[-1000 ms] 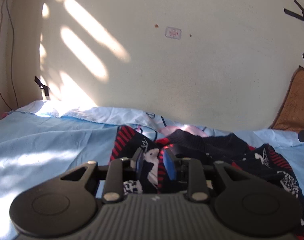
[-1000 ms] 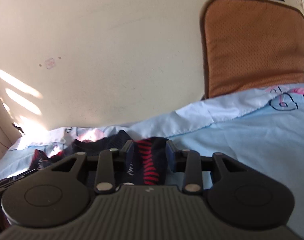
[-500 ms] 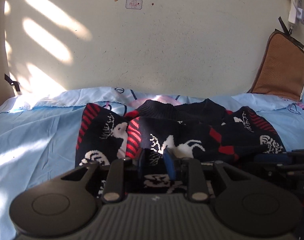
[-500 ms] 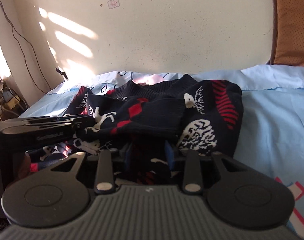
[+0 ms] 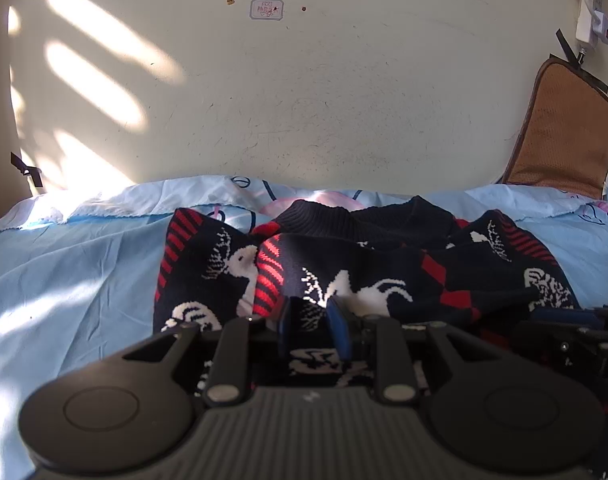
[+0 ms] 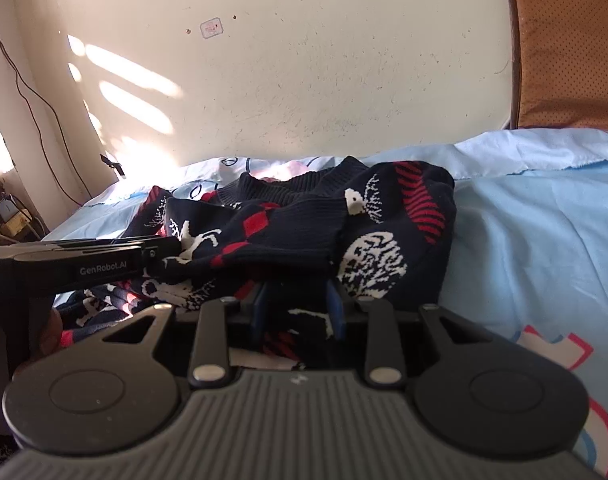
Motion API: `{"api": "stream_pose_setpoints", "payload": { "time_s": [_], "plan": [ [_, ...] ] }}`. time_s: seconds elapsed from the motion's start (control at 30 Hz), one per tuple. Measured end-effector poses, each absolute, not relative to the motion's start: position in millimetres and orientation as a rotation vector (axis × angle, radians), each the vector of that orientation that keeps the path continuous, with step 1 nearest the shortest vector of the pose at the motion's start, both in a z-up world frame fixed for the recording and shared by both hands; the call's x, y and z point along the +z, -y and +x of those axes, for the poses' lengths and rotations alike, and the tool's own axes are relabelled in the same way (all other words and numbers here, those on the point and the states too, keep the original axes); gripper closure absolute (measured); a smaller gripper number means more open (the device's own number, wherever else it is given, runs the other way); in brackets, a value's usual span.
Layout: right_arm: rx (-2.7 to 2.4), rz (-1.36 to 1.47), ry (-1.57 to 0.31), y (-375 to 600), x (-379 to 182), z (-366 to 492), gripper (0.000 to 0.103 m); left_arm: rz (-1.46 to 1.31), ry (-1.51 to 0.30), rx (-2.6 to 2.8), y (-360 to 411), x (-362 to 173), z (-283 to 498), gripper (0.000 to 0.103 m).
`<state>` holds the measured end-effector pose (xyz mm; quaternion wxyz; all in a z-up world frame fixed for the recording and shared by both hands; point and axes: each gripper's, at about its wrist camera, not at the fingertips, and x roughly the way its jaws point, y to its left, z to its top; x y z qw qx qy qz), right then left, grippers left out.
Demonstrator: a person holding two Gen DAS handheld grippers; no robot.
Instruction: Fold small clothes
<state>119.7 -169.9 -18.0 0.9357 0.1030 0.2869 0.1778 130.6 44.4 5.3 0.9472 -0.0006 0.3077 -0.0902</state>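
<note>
Pale blue cotton covers the bed (image 5: 63,264) in the left wrist view, creased and lit by sun patches along its left side, its far edge meeting a cream plaster wall (image 5: 304,100). A small sticker (image 5: 266,9) sits high on that wall, and a white power strip (image 5: 590,12) hangs near the upper right. A brown cushion (image 5: 564,136) leans upright against the wall at the bed's far right corner. The task's garment, a dark knitted sweater (image 5: 384,264) with red stripes and white animal figures, lies bunched across the middle of the bed, its collar toward the far edge. The left gripper (image 5: 312,330) has its blue pads clenched on a fold of the sweater's near hem. At the right edge the right gripper (image 5: 576,328) shows only in part, low on the cloth.

Seen from the right wrist, the same sheet (image 6: 544,248) spreads to the right, with a printed red and blue figure near its near edge. A dark cable (image 6: 35,96) runs down the wall (image 6: 344,60) at the left, and the cushion (image 6: 568,48) fills the upper right. The sweater (image 6: 304,224) lies heaped left of centre. The right gripper (image 6: 297,312) holds sweater fabric between its pads, its jaws having just been closing. The left gripper (image 6: 159,254) reaches in from the left, its tips on the knit.
</note>
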Motion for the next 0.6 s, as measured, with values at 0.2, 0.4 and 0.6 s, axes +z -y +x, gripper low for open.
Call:
{"api": "stream_pose_setpoints", "payload": {
  "time_s": [0.2,0.4,0.6],
  "plan": [
    [0.36,0.216,-0.577,169.2,-18.9,118.4,0.069,-0.001,-0.626,-0.185,-44.1,5.1,130.5,0.081],
    [0.37,0.253,-0.578,173.0,-19.9,118.6,0.069,-0.002,-0.626,-0.184,-44.4,5.1,130.5,0.08],
    [0.372,0.267,-0.576,174.6,-20.0,118.2,0.069,-0.002,-0.627,-0.185,-44.3,5.2,130.5,0.08]
  ]
}}
